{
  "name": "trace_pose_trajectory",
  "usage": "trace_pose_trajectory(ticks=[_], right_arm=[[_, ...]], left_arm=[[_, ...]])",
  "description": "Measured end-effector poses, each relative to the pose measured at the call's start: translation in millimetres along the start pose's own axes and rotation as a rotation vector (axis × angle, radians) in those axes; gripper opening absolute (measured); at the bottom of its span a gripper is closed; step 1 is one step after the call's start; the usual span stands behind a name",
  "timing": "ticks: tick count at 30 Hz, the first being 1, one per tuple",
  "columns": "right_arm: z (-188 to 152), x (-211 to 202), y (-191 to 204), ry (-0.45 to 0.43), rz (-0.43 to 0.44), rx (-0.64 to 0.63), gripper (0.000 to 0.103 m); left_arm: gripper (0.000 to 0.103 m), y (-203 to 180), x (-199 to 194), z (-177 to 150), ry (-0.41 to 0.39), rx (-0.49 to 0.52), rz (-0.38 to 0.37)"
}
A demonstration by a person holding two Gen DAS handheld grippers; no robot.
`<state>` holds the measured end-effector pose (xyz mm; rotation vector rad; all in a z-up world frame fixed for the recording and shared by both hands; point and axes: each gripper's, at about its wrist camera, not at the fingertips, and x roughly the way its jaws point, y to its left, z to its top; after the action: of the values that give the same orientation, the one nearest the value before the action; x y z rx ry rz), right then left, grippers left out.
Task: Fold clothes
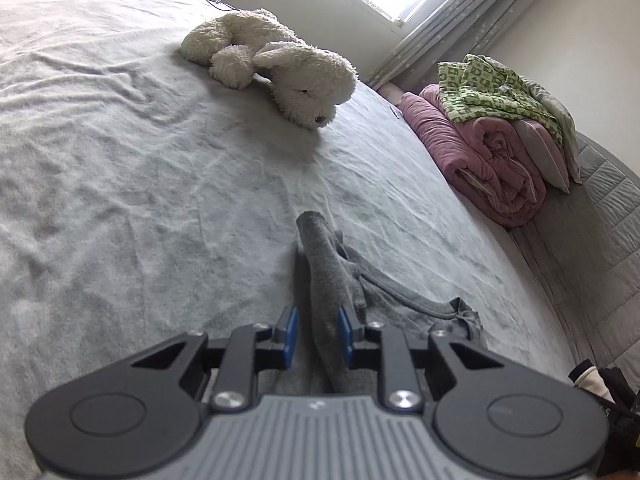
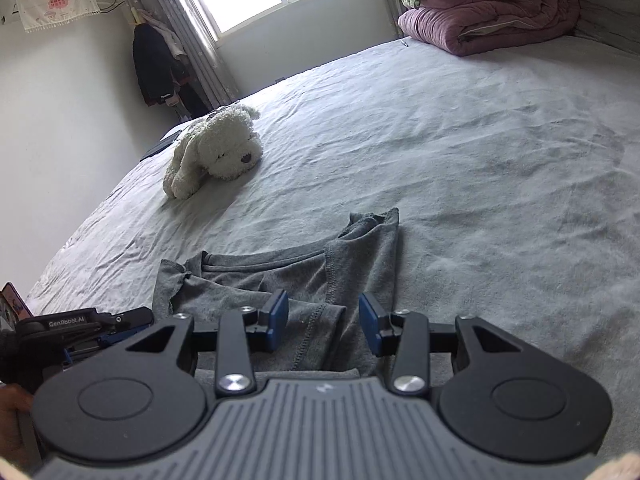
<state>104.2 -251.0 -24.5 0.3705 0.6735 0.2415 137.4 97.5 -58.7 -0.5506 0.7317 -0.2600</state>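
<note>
Grey shirt (image 2: 280, 280) lies low-centre in both frames on the bed (image 2: 480, 160), partly gathered, with one sleeve running up the frame, where both tools can reach it. Your left gripper (image 1: 317, 332) has a ridge of the cloth between its blue pads, which stand narrowly apart; the right pad touches the cloth (a firm pinch cannot be confirmed). Your right gripper (image 2: 323, 322) is spread wide over a hemmed fold, gripping nothing. The plush dog (image 2: 216, 152) lies well apart, in the upper left.
</note>
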Motion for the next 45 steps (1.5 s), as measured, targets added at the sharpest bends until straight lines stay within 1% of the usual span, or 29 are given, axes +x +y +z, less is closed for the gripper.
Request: trace_pose_trajectory(ticks=[2, 4, 8, 10, 14, 16, 18, 19, 20, 21, 22, 25, 27, 29, 32, 33, 34, 35, 38, 41, 43, 45], right_arm=[[0.7, 2.5, 0.8, 0.006, -0.001, -0.014, 0.044], [0.2, 4.8, -1.8, 0.011, -0.023, -0.025, 0.044], [3.9, 8.3, -15.8, 0.009, -0.048, 0.019, 0.044], [6.0, 11.3, -21.6, 0.011, -0.05, 0.034, 0.044], [15.5, 16.5, -26.2, 0.028, -0.027, 0.059, 0.044], [20.4, 19.1, -28.3, 0.036, -0.014, 0.071, 0.044], [25.3, 21.7, -30.4, 0.045, -0.001, 0.084, 0.043], [27.8, 23.0, -31.4, 0.049, 0.005, 0.09, 0.041], [30.3, 24.3, -32.5, 0.054, 0.011, 0.096, 0.041], [32.7, 25.5, -33.5, 0.058, 0.018, 0.103, 0.044], [35.2, 26.8, -34.6, 0.062, 0.024, 0.109, 0.044], [42.6, 30.7, -37.7, 0.076, 0.043, 0.128, 0.044], [39.7, 34.0, -32.7, 0.113, 0.092, 0.122, 0.044], [31.9, 40.2, -22.4, 0.155, 0.125, 0.084, 0.04], [19.4, 46.5, -7.9, 0.177, 0.101, -0.018, 0.031], [16.1, 48.2, -4.7, 0.183, 0.09, -0.045, 0.019], [14.2, 48.6, -2.6, 0.192, 0.087, -0.061, 0.004], [13.2, 46.2, -0.8, 0.193, 0.091, -0.068, 0.004], [15.3, 30.0, 4.0, 0.16, 0.084, -0.11, 0.004], [15.6, 23.7, 1.2, 0.147, 0.026, -0.129, 0.004], [10.8, 31.4, -4.9, 0.169, 0.005, -0.122, 0.004], [4.9, 40.7, -8.8, 0.185, 0.004, -0.113, 0.004]], left_arm=[[0.022, 2.3, 4.6, 1.4, 0.001, 0.005, -0.003], [0.019, 2.3, 10.9, 3.6, 0.0, 0.015, 0.003], [0.019, 4.2, 22.4, 10.2, -0.002, 0.008, 0.005], [0.019, 7.9, 27.4, 16.3, 0.004, -0.006, -0.009], [0.019, 15.4, 41.0, 31.6, 0.031, -0.008, -0.06], [0.019, 20.7, 50.4, 37.9, 0.058, -0.037, -0.092], [0.019, 24.8, 55.0, 44.5, 0.085, -0.083, -0.108], [0.019, 25.9, 53.4, 48.0, 0.087, -0.101, -0.106], [0.019, 26.2, 47.7, 51.5, 0.073, -0.107, -0.103], [0.019, 27.0, 41.2, 55.0, 0.058, -0.106, -0.109], [0.019, 28.1, 36.2, 58.2, 0.054, -0.105, -0.119], [0.019, 33.1, 31.4, 63.1, 0.073, -0.123, -0.144], [0.019, 32.0, 33.6, 60.5, 0.085, -0.118, -0.136], [0.019, 29.9, 36.0, 57.3, 0.092, -0.107, -0.126], [0.019, 26.6, 38.0, 52.5, 0.097, -0.092, -0.119], [0.019, 25.7, 38.1, 51.9, 0.096, -0.083, -0.116], [0.019, 24.0, 37.7, 51.4, 0.092, -0.073, -0.113], [0.019, 22.8, 36.5, 51.5, 0.084, -0.065, -0.114], [0.019, 21.4, 34.0, 52.7, 0.063, -0.055, -0.133], [0.019, 20.1, 34.6, 53.8, 0.053, -0.054, -0.152], [0.019, 18.4, 38.6, 52.7, 0.059, -0.045, -0.136], [0.02, 16.1, 45.0, 50.9, 0.068, -0.022, -0.104]])
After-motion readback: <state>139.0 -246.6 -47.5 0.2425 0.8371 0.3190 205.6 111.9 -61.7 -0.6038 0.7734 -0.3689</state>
